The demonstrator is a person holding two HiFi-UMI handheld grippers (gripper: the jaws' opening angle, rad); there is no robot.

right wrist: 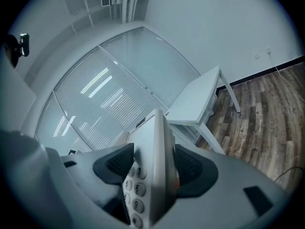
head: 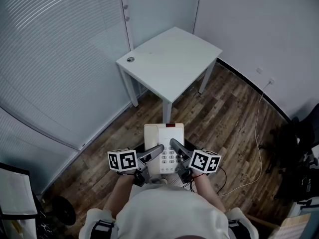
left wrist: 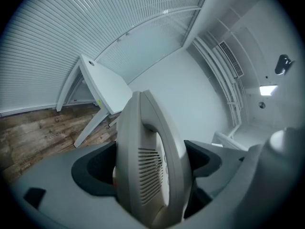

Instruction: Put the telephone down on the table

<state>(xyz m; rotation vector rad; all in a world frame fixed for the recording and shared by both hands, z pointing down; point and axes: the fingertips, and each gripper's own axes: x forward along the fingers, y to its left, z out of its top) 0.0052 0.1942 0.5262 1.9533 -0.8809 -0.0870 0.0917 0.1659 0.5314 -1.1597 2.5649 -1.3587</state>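
Observation:
A cream desk telephone point(head: 163, 146) with a keypad is held in the air above the wooden floor, close to my body. My left gripper point(head: 158, 150) is shut on its left side, where the handset point(left wrist: 148, 166) fills the space between the jaws. My right gripper point(head: 174, 145) is shut on the right edge of the telephone point(right wrist: 151, 175), the number keys showing beside the jaw. The white table point(head: 169, 63) stands ahead, its top bare except for a round cable hole point(head: 130, 59) at the left corner.
Window blinds point(head: 55, 59) run along the left, a white wall point(head: 259, 29) on the right. A white cable point(head: 259, 133) trails over the floor from a wall socket point(head: 270, 81). Dark bags point(head: 299, 158) sit at the right, a chair point(head: 17, 193) at the lower left.

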